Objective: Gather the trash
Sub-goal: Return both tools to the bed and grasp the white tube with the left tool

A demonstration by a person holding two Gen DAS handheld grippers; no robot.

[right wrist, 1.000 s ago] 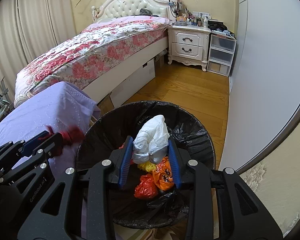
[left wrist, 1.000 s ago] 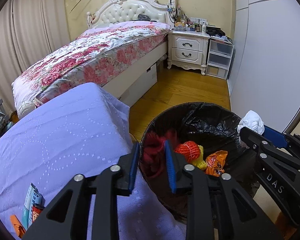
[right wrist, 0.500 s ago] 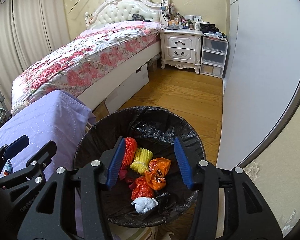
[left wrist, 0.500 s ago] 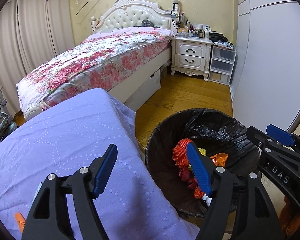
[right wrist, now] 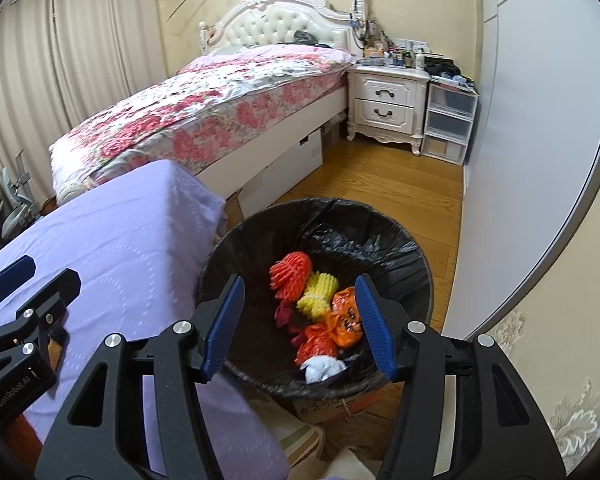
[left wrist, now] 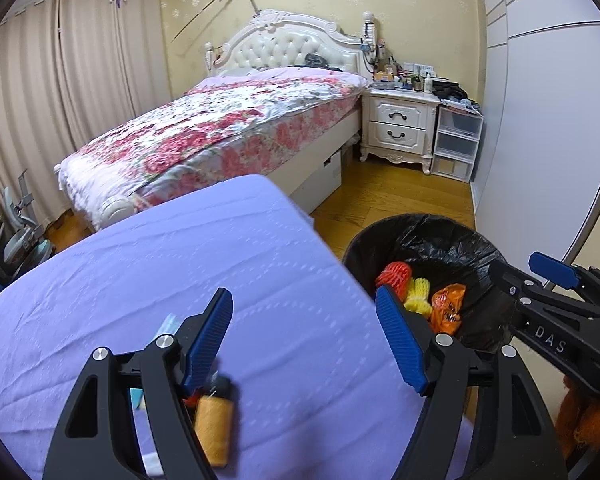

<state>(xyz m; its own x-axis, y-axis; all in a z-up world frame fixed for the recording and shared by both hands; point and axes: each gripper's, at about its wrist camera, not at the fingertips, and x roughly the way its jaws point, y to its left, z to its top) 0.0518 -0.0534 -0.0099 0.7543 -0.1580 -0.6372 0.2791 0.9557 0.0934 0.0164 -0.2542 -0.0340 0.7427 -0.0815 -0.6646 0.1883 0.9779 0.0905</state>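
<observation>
The left gripper [left wrist: 304, 336] hangs over the lilac tablecloth [left wrist: 160, 272], its blue pads spread wide with nothing between them. Under its left finger, at about seven o'clock in the left wrist view, lies an orange lighter [left wrist: 215, 420] with a black cap, blurred, beside scraps of wrapper that are mostly hidden. The right gripper [right wrist: 300, 320] is poised above the waste bin [right wrist: 400, 248], its jaws opening and empty; only the bin's contents show through the gap.

The bin, lined with a black bag, stands on the wooden floor just beside the table's corner, at four o'clock from the left gripper. Inside lie a red foam fruit net [right wrist: 291, 270], a yellow foam net [right wrist: 319, 290], crumpled orange bags [right wrist: 340, 320] and a white tissue wad [right wrist: 322, 368] near the front wall.

At twelve o'clock stands a bed [right wrist: 204, 108] with a floral quilt, and at one o'clock a white nightstand [right wrist: 386, 100].
</observation>
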